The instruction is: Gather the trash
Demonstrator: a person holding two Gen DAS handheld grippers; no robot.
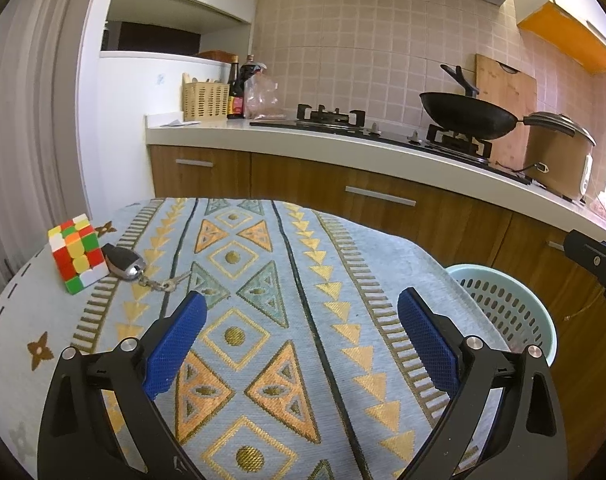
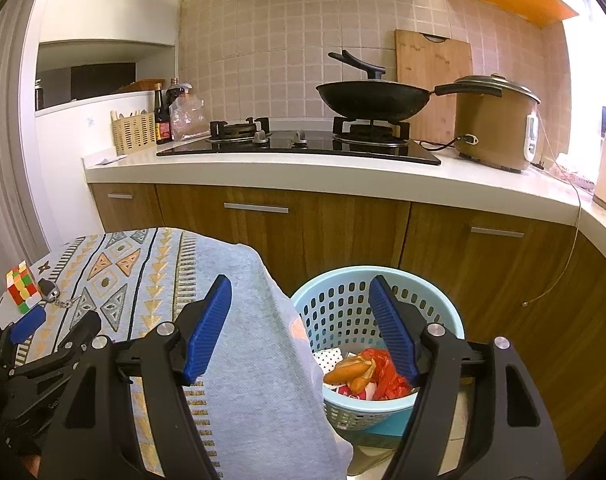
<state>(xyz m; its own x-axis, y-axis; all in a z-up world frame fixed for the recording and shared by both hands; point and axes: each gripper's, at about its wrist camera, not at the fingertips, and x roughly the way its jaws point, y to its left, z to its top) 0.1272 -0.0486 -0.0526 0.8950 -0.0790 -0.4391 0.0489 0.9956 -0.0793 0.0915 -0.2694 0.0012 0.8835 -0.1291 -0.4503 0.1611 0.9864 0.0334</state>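
Observation:
My right gripper [image 2: 300, 280] is open and empty, and it hangs over the table's right edge and a light blue perforated basket [image 2: 383, 273] on the floor. In the basket lie a bread roll [image 2: 349, 370], a red plastic wrapper [image 2: 389, 378] and a dotted white paper [image 2: 329, 357]. My left gripper [image 1: 302, 296] is open over the patterned tablecloth [image 1: 263, 360] with nothing between its blue pads. The same basket [image 1: 507, 312] shows past the table's right edge in the left wrist view. No loose trash is visible on the cloth.
A Rubik's cube [image 1: 76, 254] and a car key fob on a chain [image 1: 123, 262] lie at the table's left. Behind the table stand wooden cabinets [image 2: 343, 228] and a counter with a hob, a wok [image 2: 373, 98] and a rice cooker [image 2: 495, 120].

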